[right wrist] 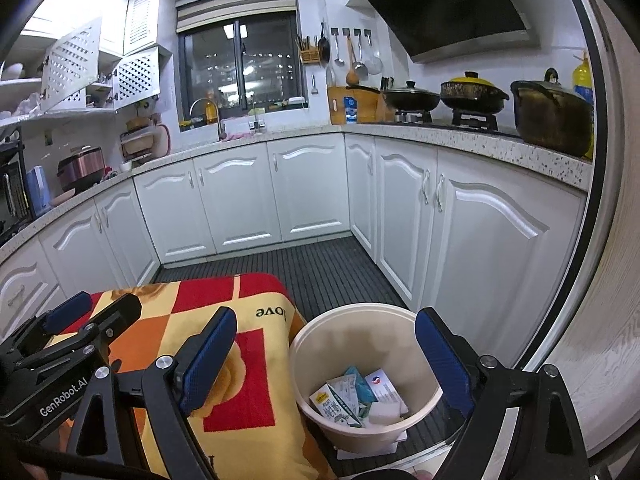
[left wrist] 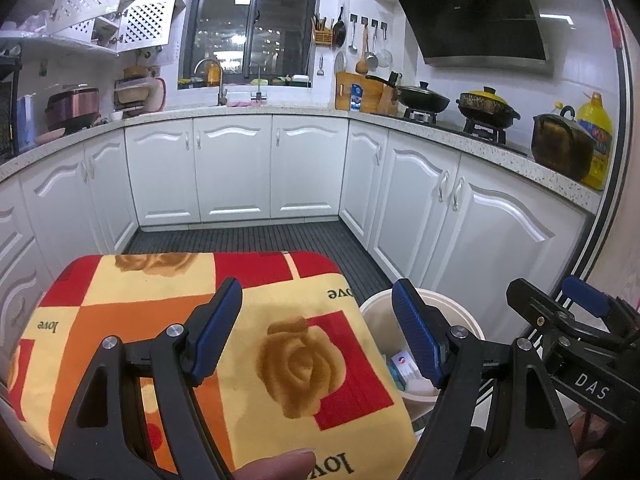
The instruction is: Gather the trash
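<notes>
Holding both claws apart and empty, we hover over a cloth-covered stand and a bin. Our left claw (left wrist: 318, 334) gapes above the cloth (left wrist: 168, 320), with the bin (left wrist: 464, 312) just beyond its right pad. Our right claw (right wrist: 334, 362) frames the bin (right wrist: 344, 320), where trash (right wrist: 354, 398) lies below and between its pads: cartons, papers, a white block.

Ahead of the claws, a run of glossy white panelled cabinet doors (right wrist: 240, 196) wraps in a U beneath a speckled pale stone worktop (right wrist: 472, 140). Straight beyond them a dark-framed night window (right wrist: 240, 76) sits under a striped roller blind (right wrist: 236, 10). Up to the right hangs a slanted black range hood (right wrist: 444, 4). Dark ribbed floor matting (right wrist: 320, 268) lies below.
</notes>
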